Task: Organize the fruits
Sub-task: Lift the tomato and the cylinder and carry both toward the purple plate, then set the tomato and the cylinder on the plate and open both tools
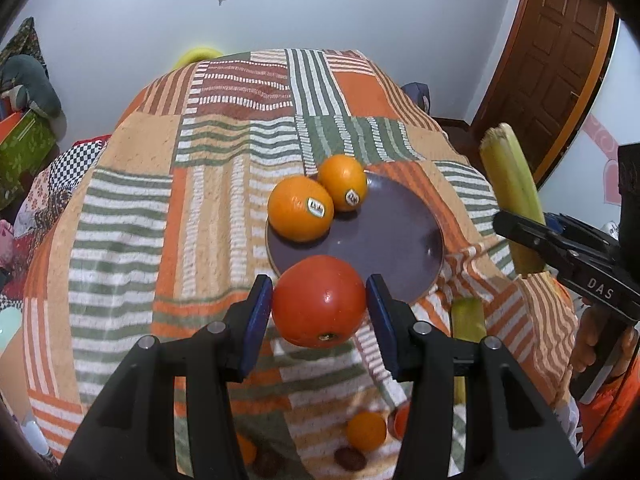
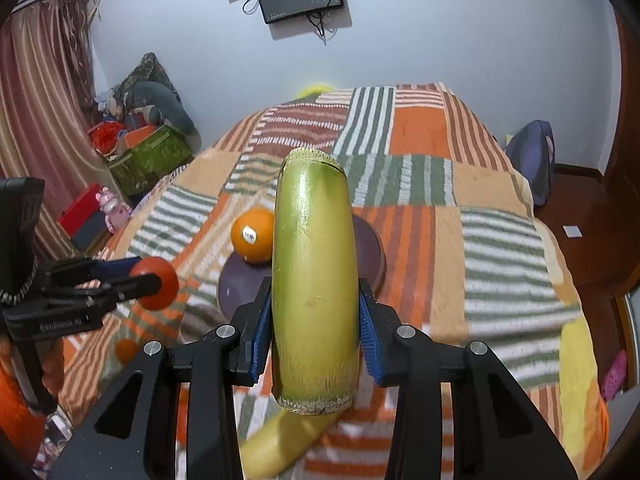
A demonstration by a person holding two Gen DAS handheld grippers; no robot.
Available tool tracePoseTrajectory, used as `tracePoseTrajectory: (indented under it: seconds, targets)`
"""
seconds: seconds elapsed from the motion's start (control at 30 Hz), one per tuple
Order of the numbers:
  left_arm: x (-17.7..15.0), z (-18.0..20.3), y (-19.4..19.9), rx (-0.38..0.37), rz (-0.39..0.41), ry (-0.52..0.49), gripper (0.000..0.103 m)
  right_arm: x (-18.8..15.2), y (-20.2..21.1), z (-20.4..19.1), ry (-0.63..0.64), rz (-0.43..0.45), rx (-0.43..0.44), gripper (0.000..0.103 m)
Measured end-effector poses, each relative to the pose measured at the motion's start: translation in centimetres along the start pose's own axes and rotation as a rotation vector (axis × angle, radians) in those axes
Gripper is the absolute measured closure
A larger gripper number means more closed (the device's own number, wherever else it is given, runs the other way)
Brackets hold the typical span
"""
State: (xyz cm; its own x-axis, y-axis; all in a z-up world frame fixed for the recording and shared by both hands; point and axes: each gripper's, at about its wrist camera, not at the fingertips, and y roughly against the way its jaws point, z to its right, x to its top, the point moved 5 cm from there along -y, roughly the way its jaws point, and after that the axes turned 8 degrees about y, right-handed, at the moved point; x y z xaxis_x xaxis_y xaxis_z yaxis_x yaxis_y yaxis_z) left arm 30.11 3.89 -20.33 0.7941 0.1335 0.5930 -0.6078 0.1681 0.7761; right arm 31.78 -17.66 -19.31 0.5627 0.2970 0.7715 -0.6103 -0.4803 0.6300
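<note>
Two loads up over the striped surface [image 1: 132, 216]: left claw [image 1: 319, 312] pinching tomato [image 1: 319, 300], right claw [image 2: 314, 320] pinching sugarcane piece [image 2: 314, 280]. Smooth skins could slip, knocking oranges [image 1: 300, 208] off the plate [image 1: 384, 248].

Green cane piece [image 2: 314, 280] — clamped, aloft

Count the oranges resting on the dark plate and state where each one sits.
2. A larger stickered orange sits on the plate's near-left rim; a smaller stickered orange touches it at the far-left rim. The right wrist view shows only one; the held sugarcane piece blocks the rest.
</note>
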Motion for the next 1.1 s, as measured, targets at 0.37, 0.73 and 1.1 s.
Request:
tracePoseTrajectory:
  seconds: [0.37, 0.73, 1.1]
  targets:
    - [2.1, 0.0, -4.3, 0.011, -0.025, -0.009, 0.055, 1.6, -4.9, 0.8, -0.037, -0.051, -0.013, 0.068]
    - [1.9, 0.3, -8.2, 0.016, -0.083, -0.04, 0.055, 0.7, -9.5, 1.2, -0.016, -0.185, -0.04, 0.068]
    - [1.5, 0.2, -9.9, 0.013, -0.111, -0.033, 0.055, -0.2, -11.7, 1.4, -0.011, -0.246, -0.026, 0.068]
